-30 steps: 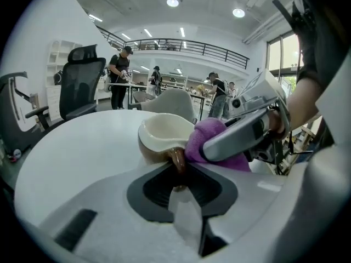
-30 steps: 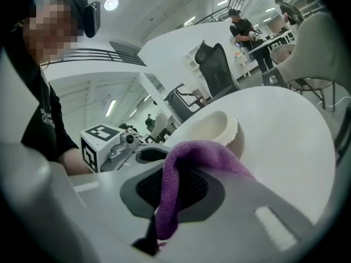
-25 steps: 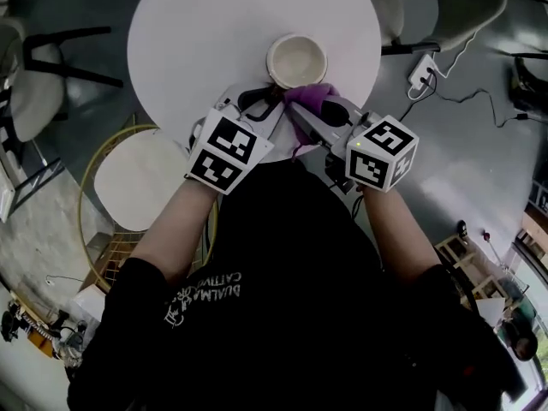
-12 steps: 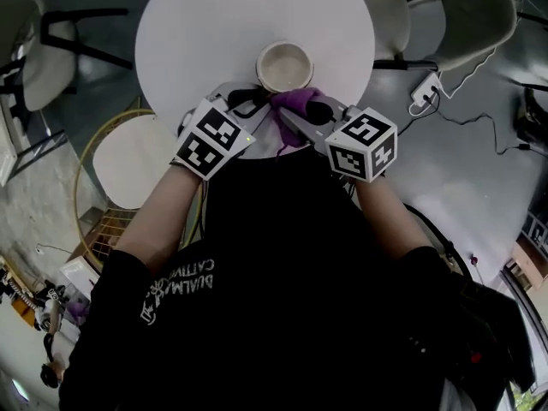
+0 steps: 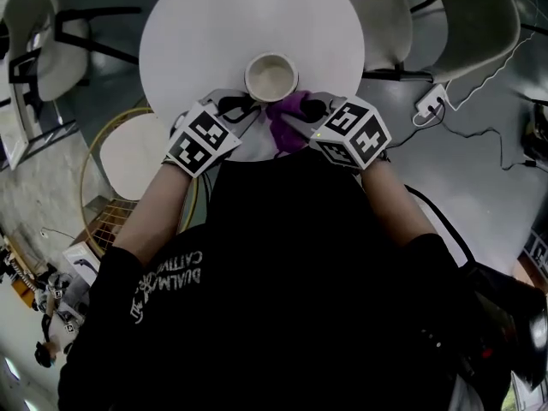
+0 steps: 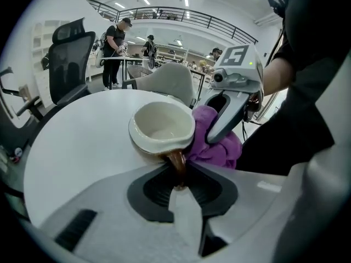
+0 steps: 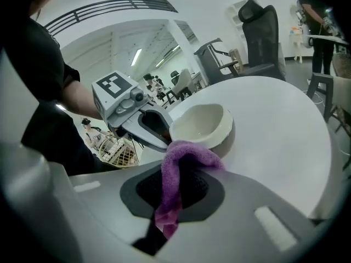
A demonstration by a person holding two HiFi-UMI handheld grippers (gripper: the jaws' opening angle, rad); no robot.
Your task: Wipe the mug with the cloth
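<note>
Mug (image 5: 271, 75) stands at the near edge of the table (image 5: 214, 24), with the left gripper (image 6: 178, 182) clamped on its handle (image 6: 176, 162). Right gripper (image 7: 170, 201) is clamped on the cloth (image 7: 184, 155), which is pressed to the mug's right side. Wiping judged underway, remainder outstanding.

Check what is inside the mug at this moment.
Nothing shows inside the mug: bare cream walls and floor. The purple cloth, held in the right gripper, is at its outer side. In both gripper views the rim hides the near inner wall.

We are looking at a round white tabletop (image 5: 197, 32), with pale chairs (image 5: 479, 7) standing around it, a gold-framed stool (image 5: 128, 157) sitting beside it, and a white power strip (image 5: 431, 101) lying on the grey floor (image 5: 445, 169).
</note>
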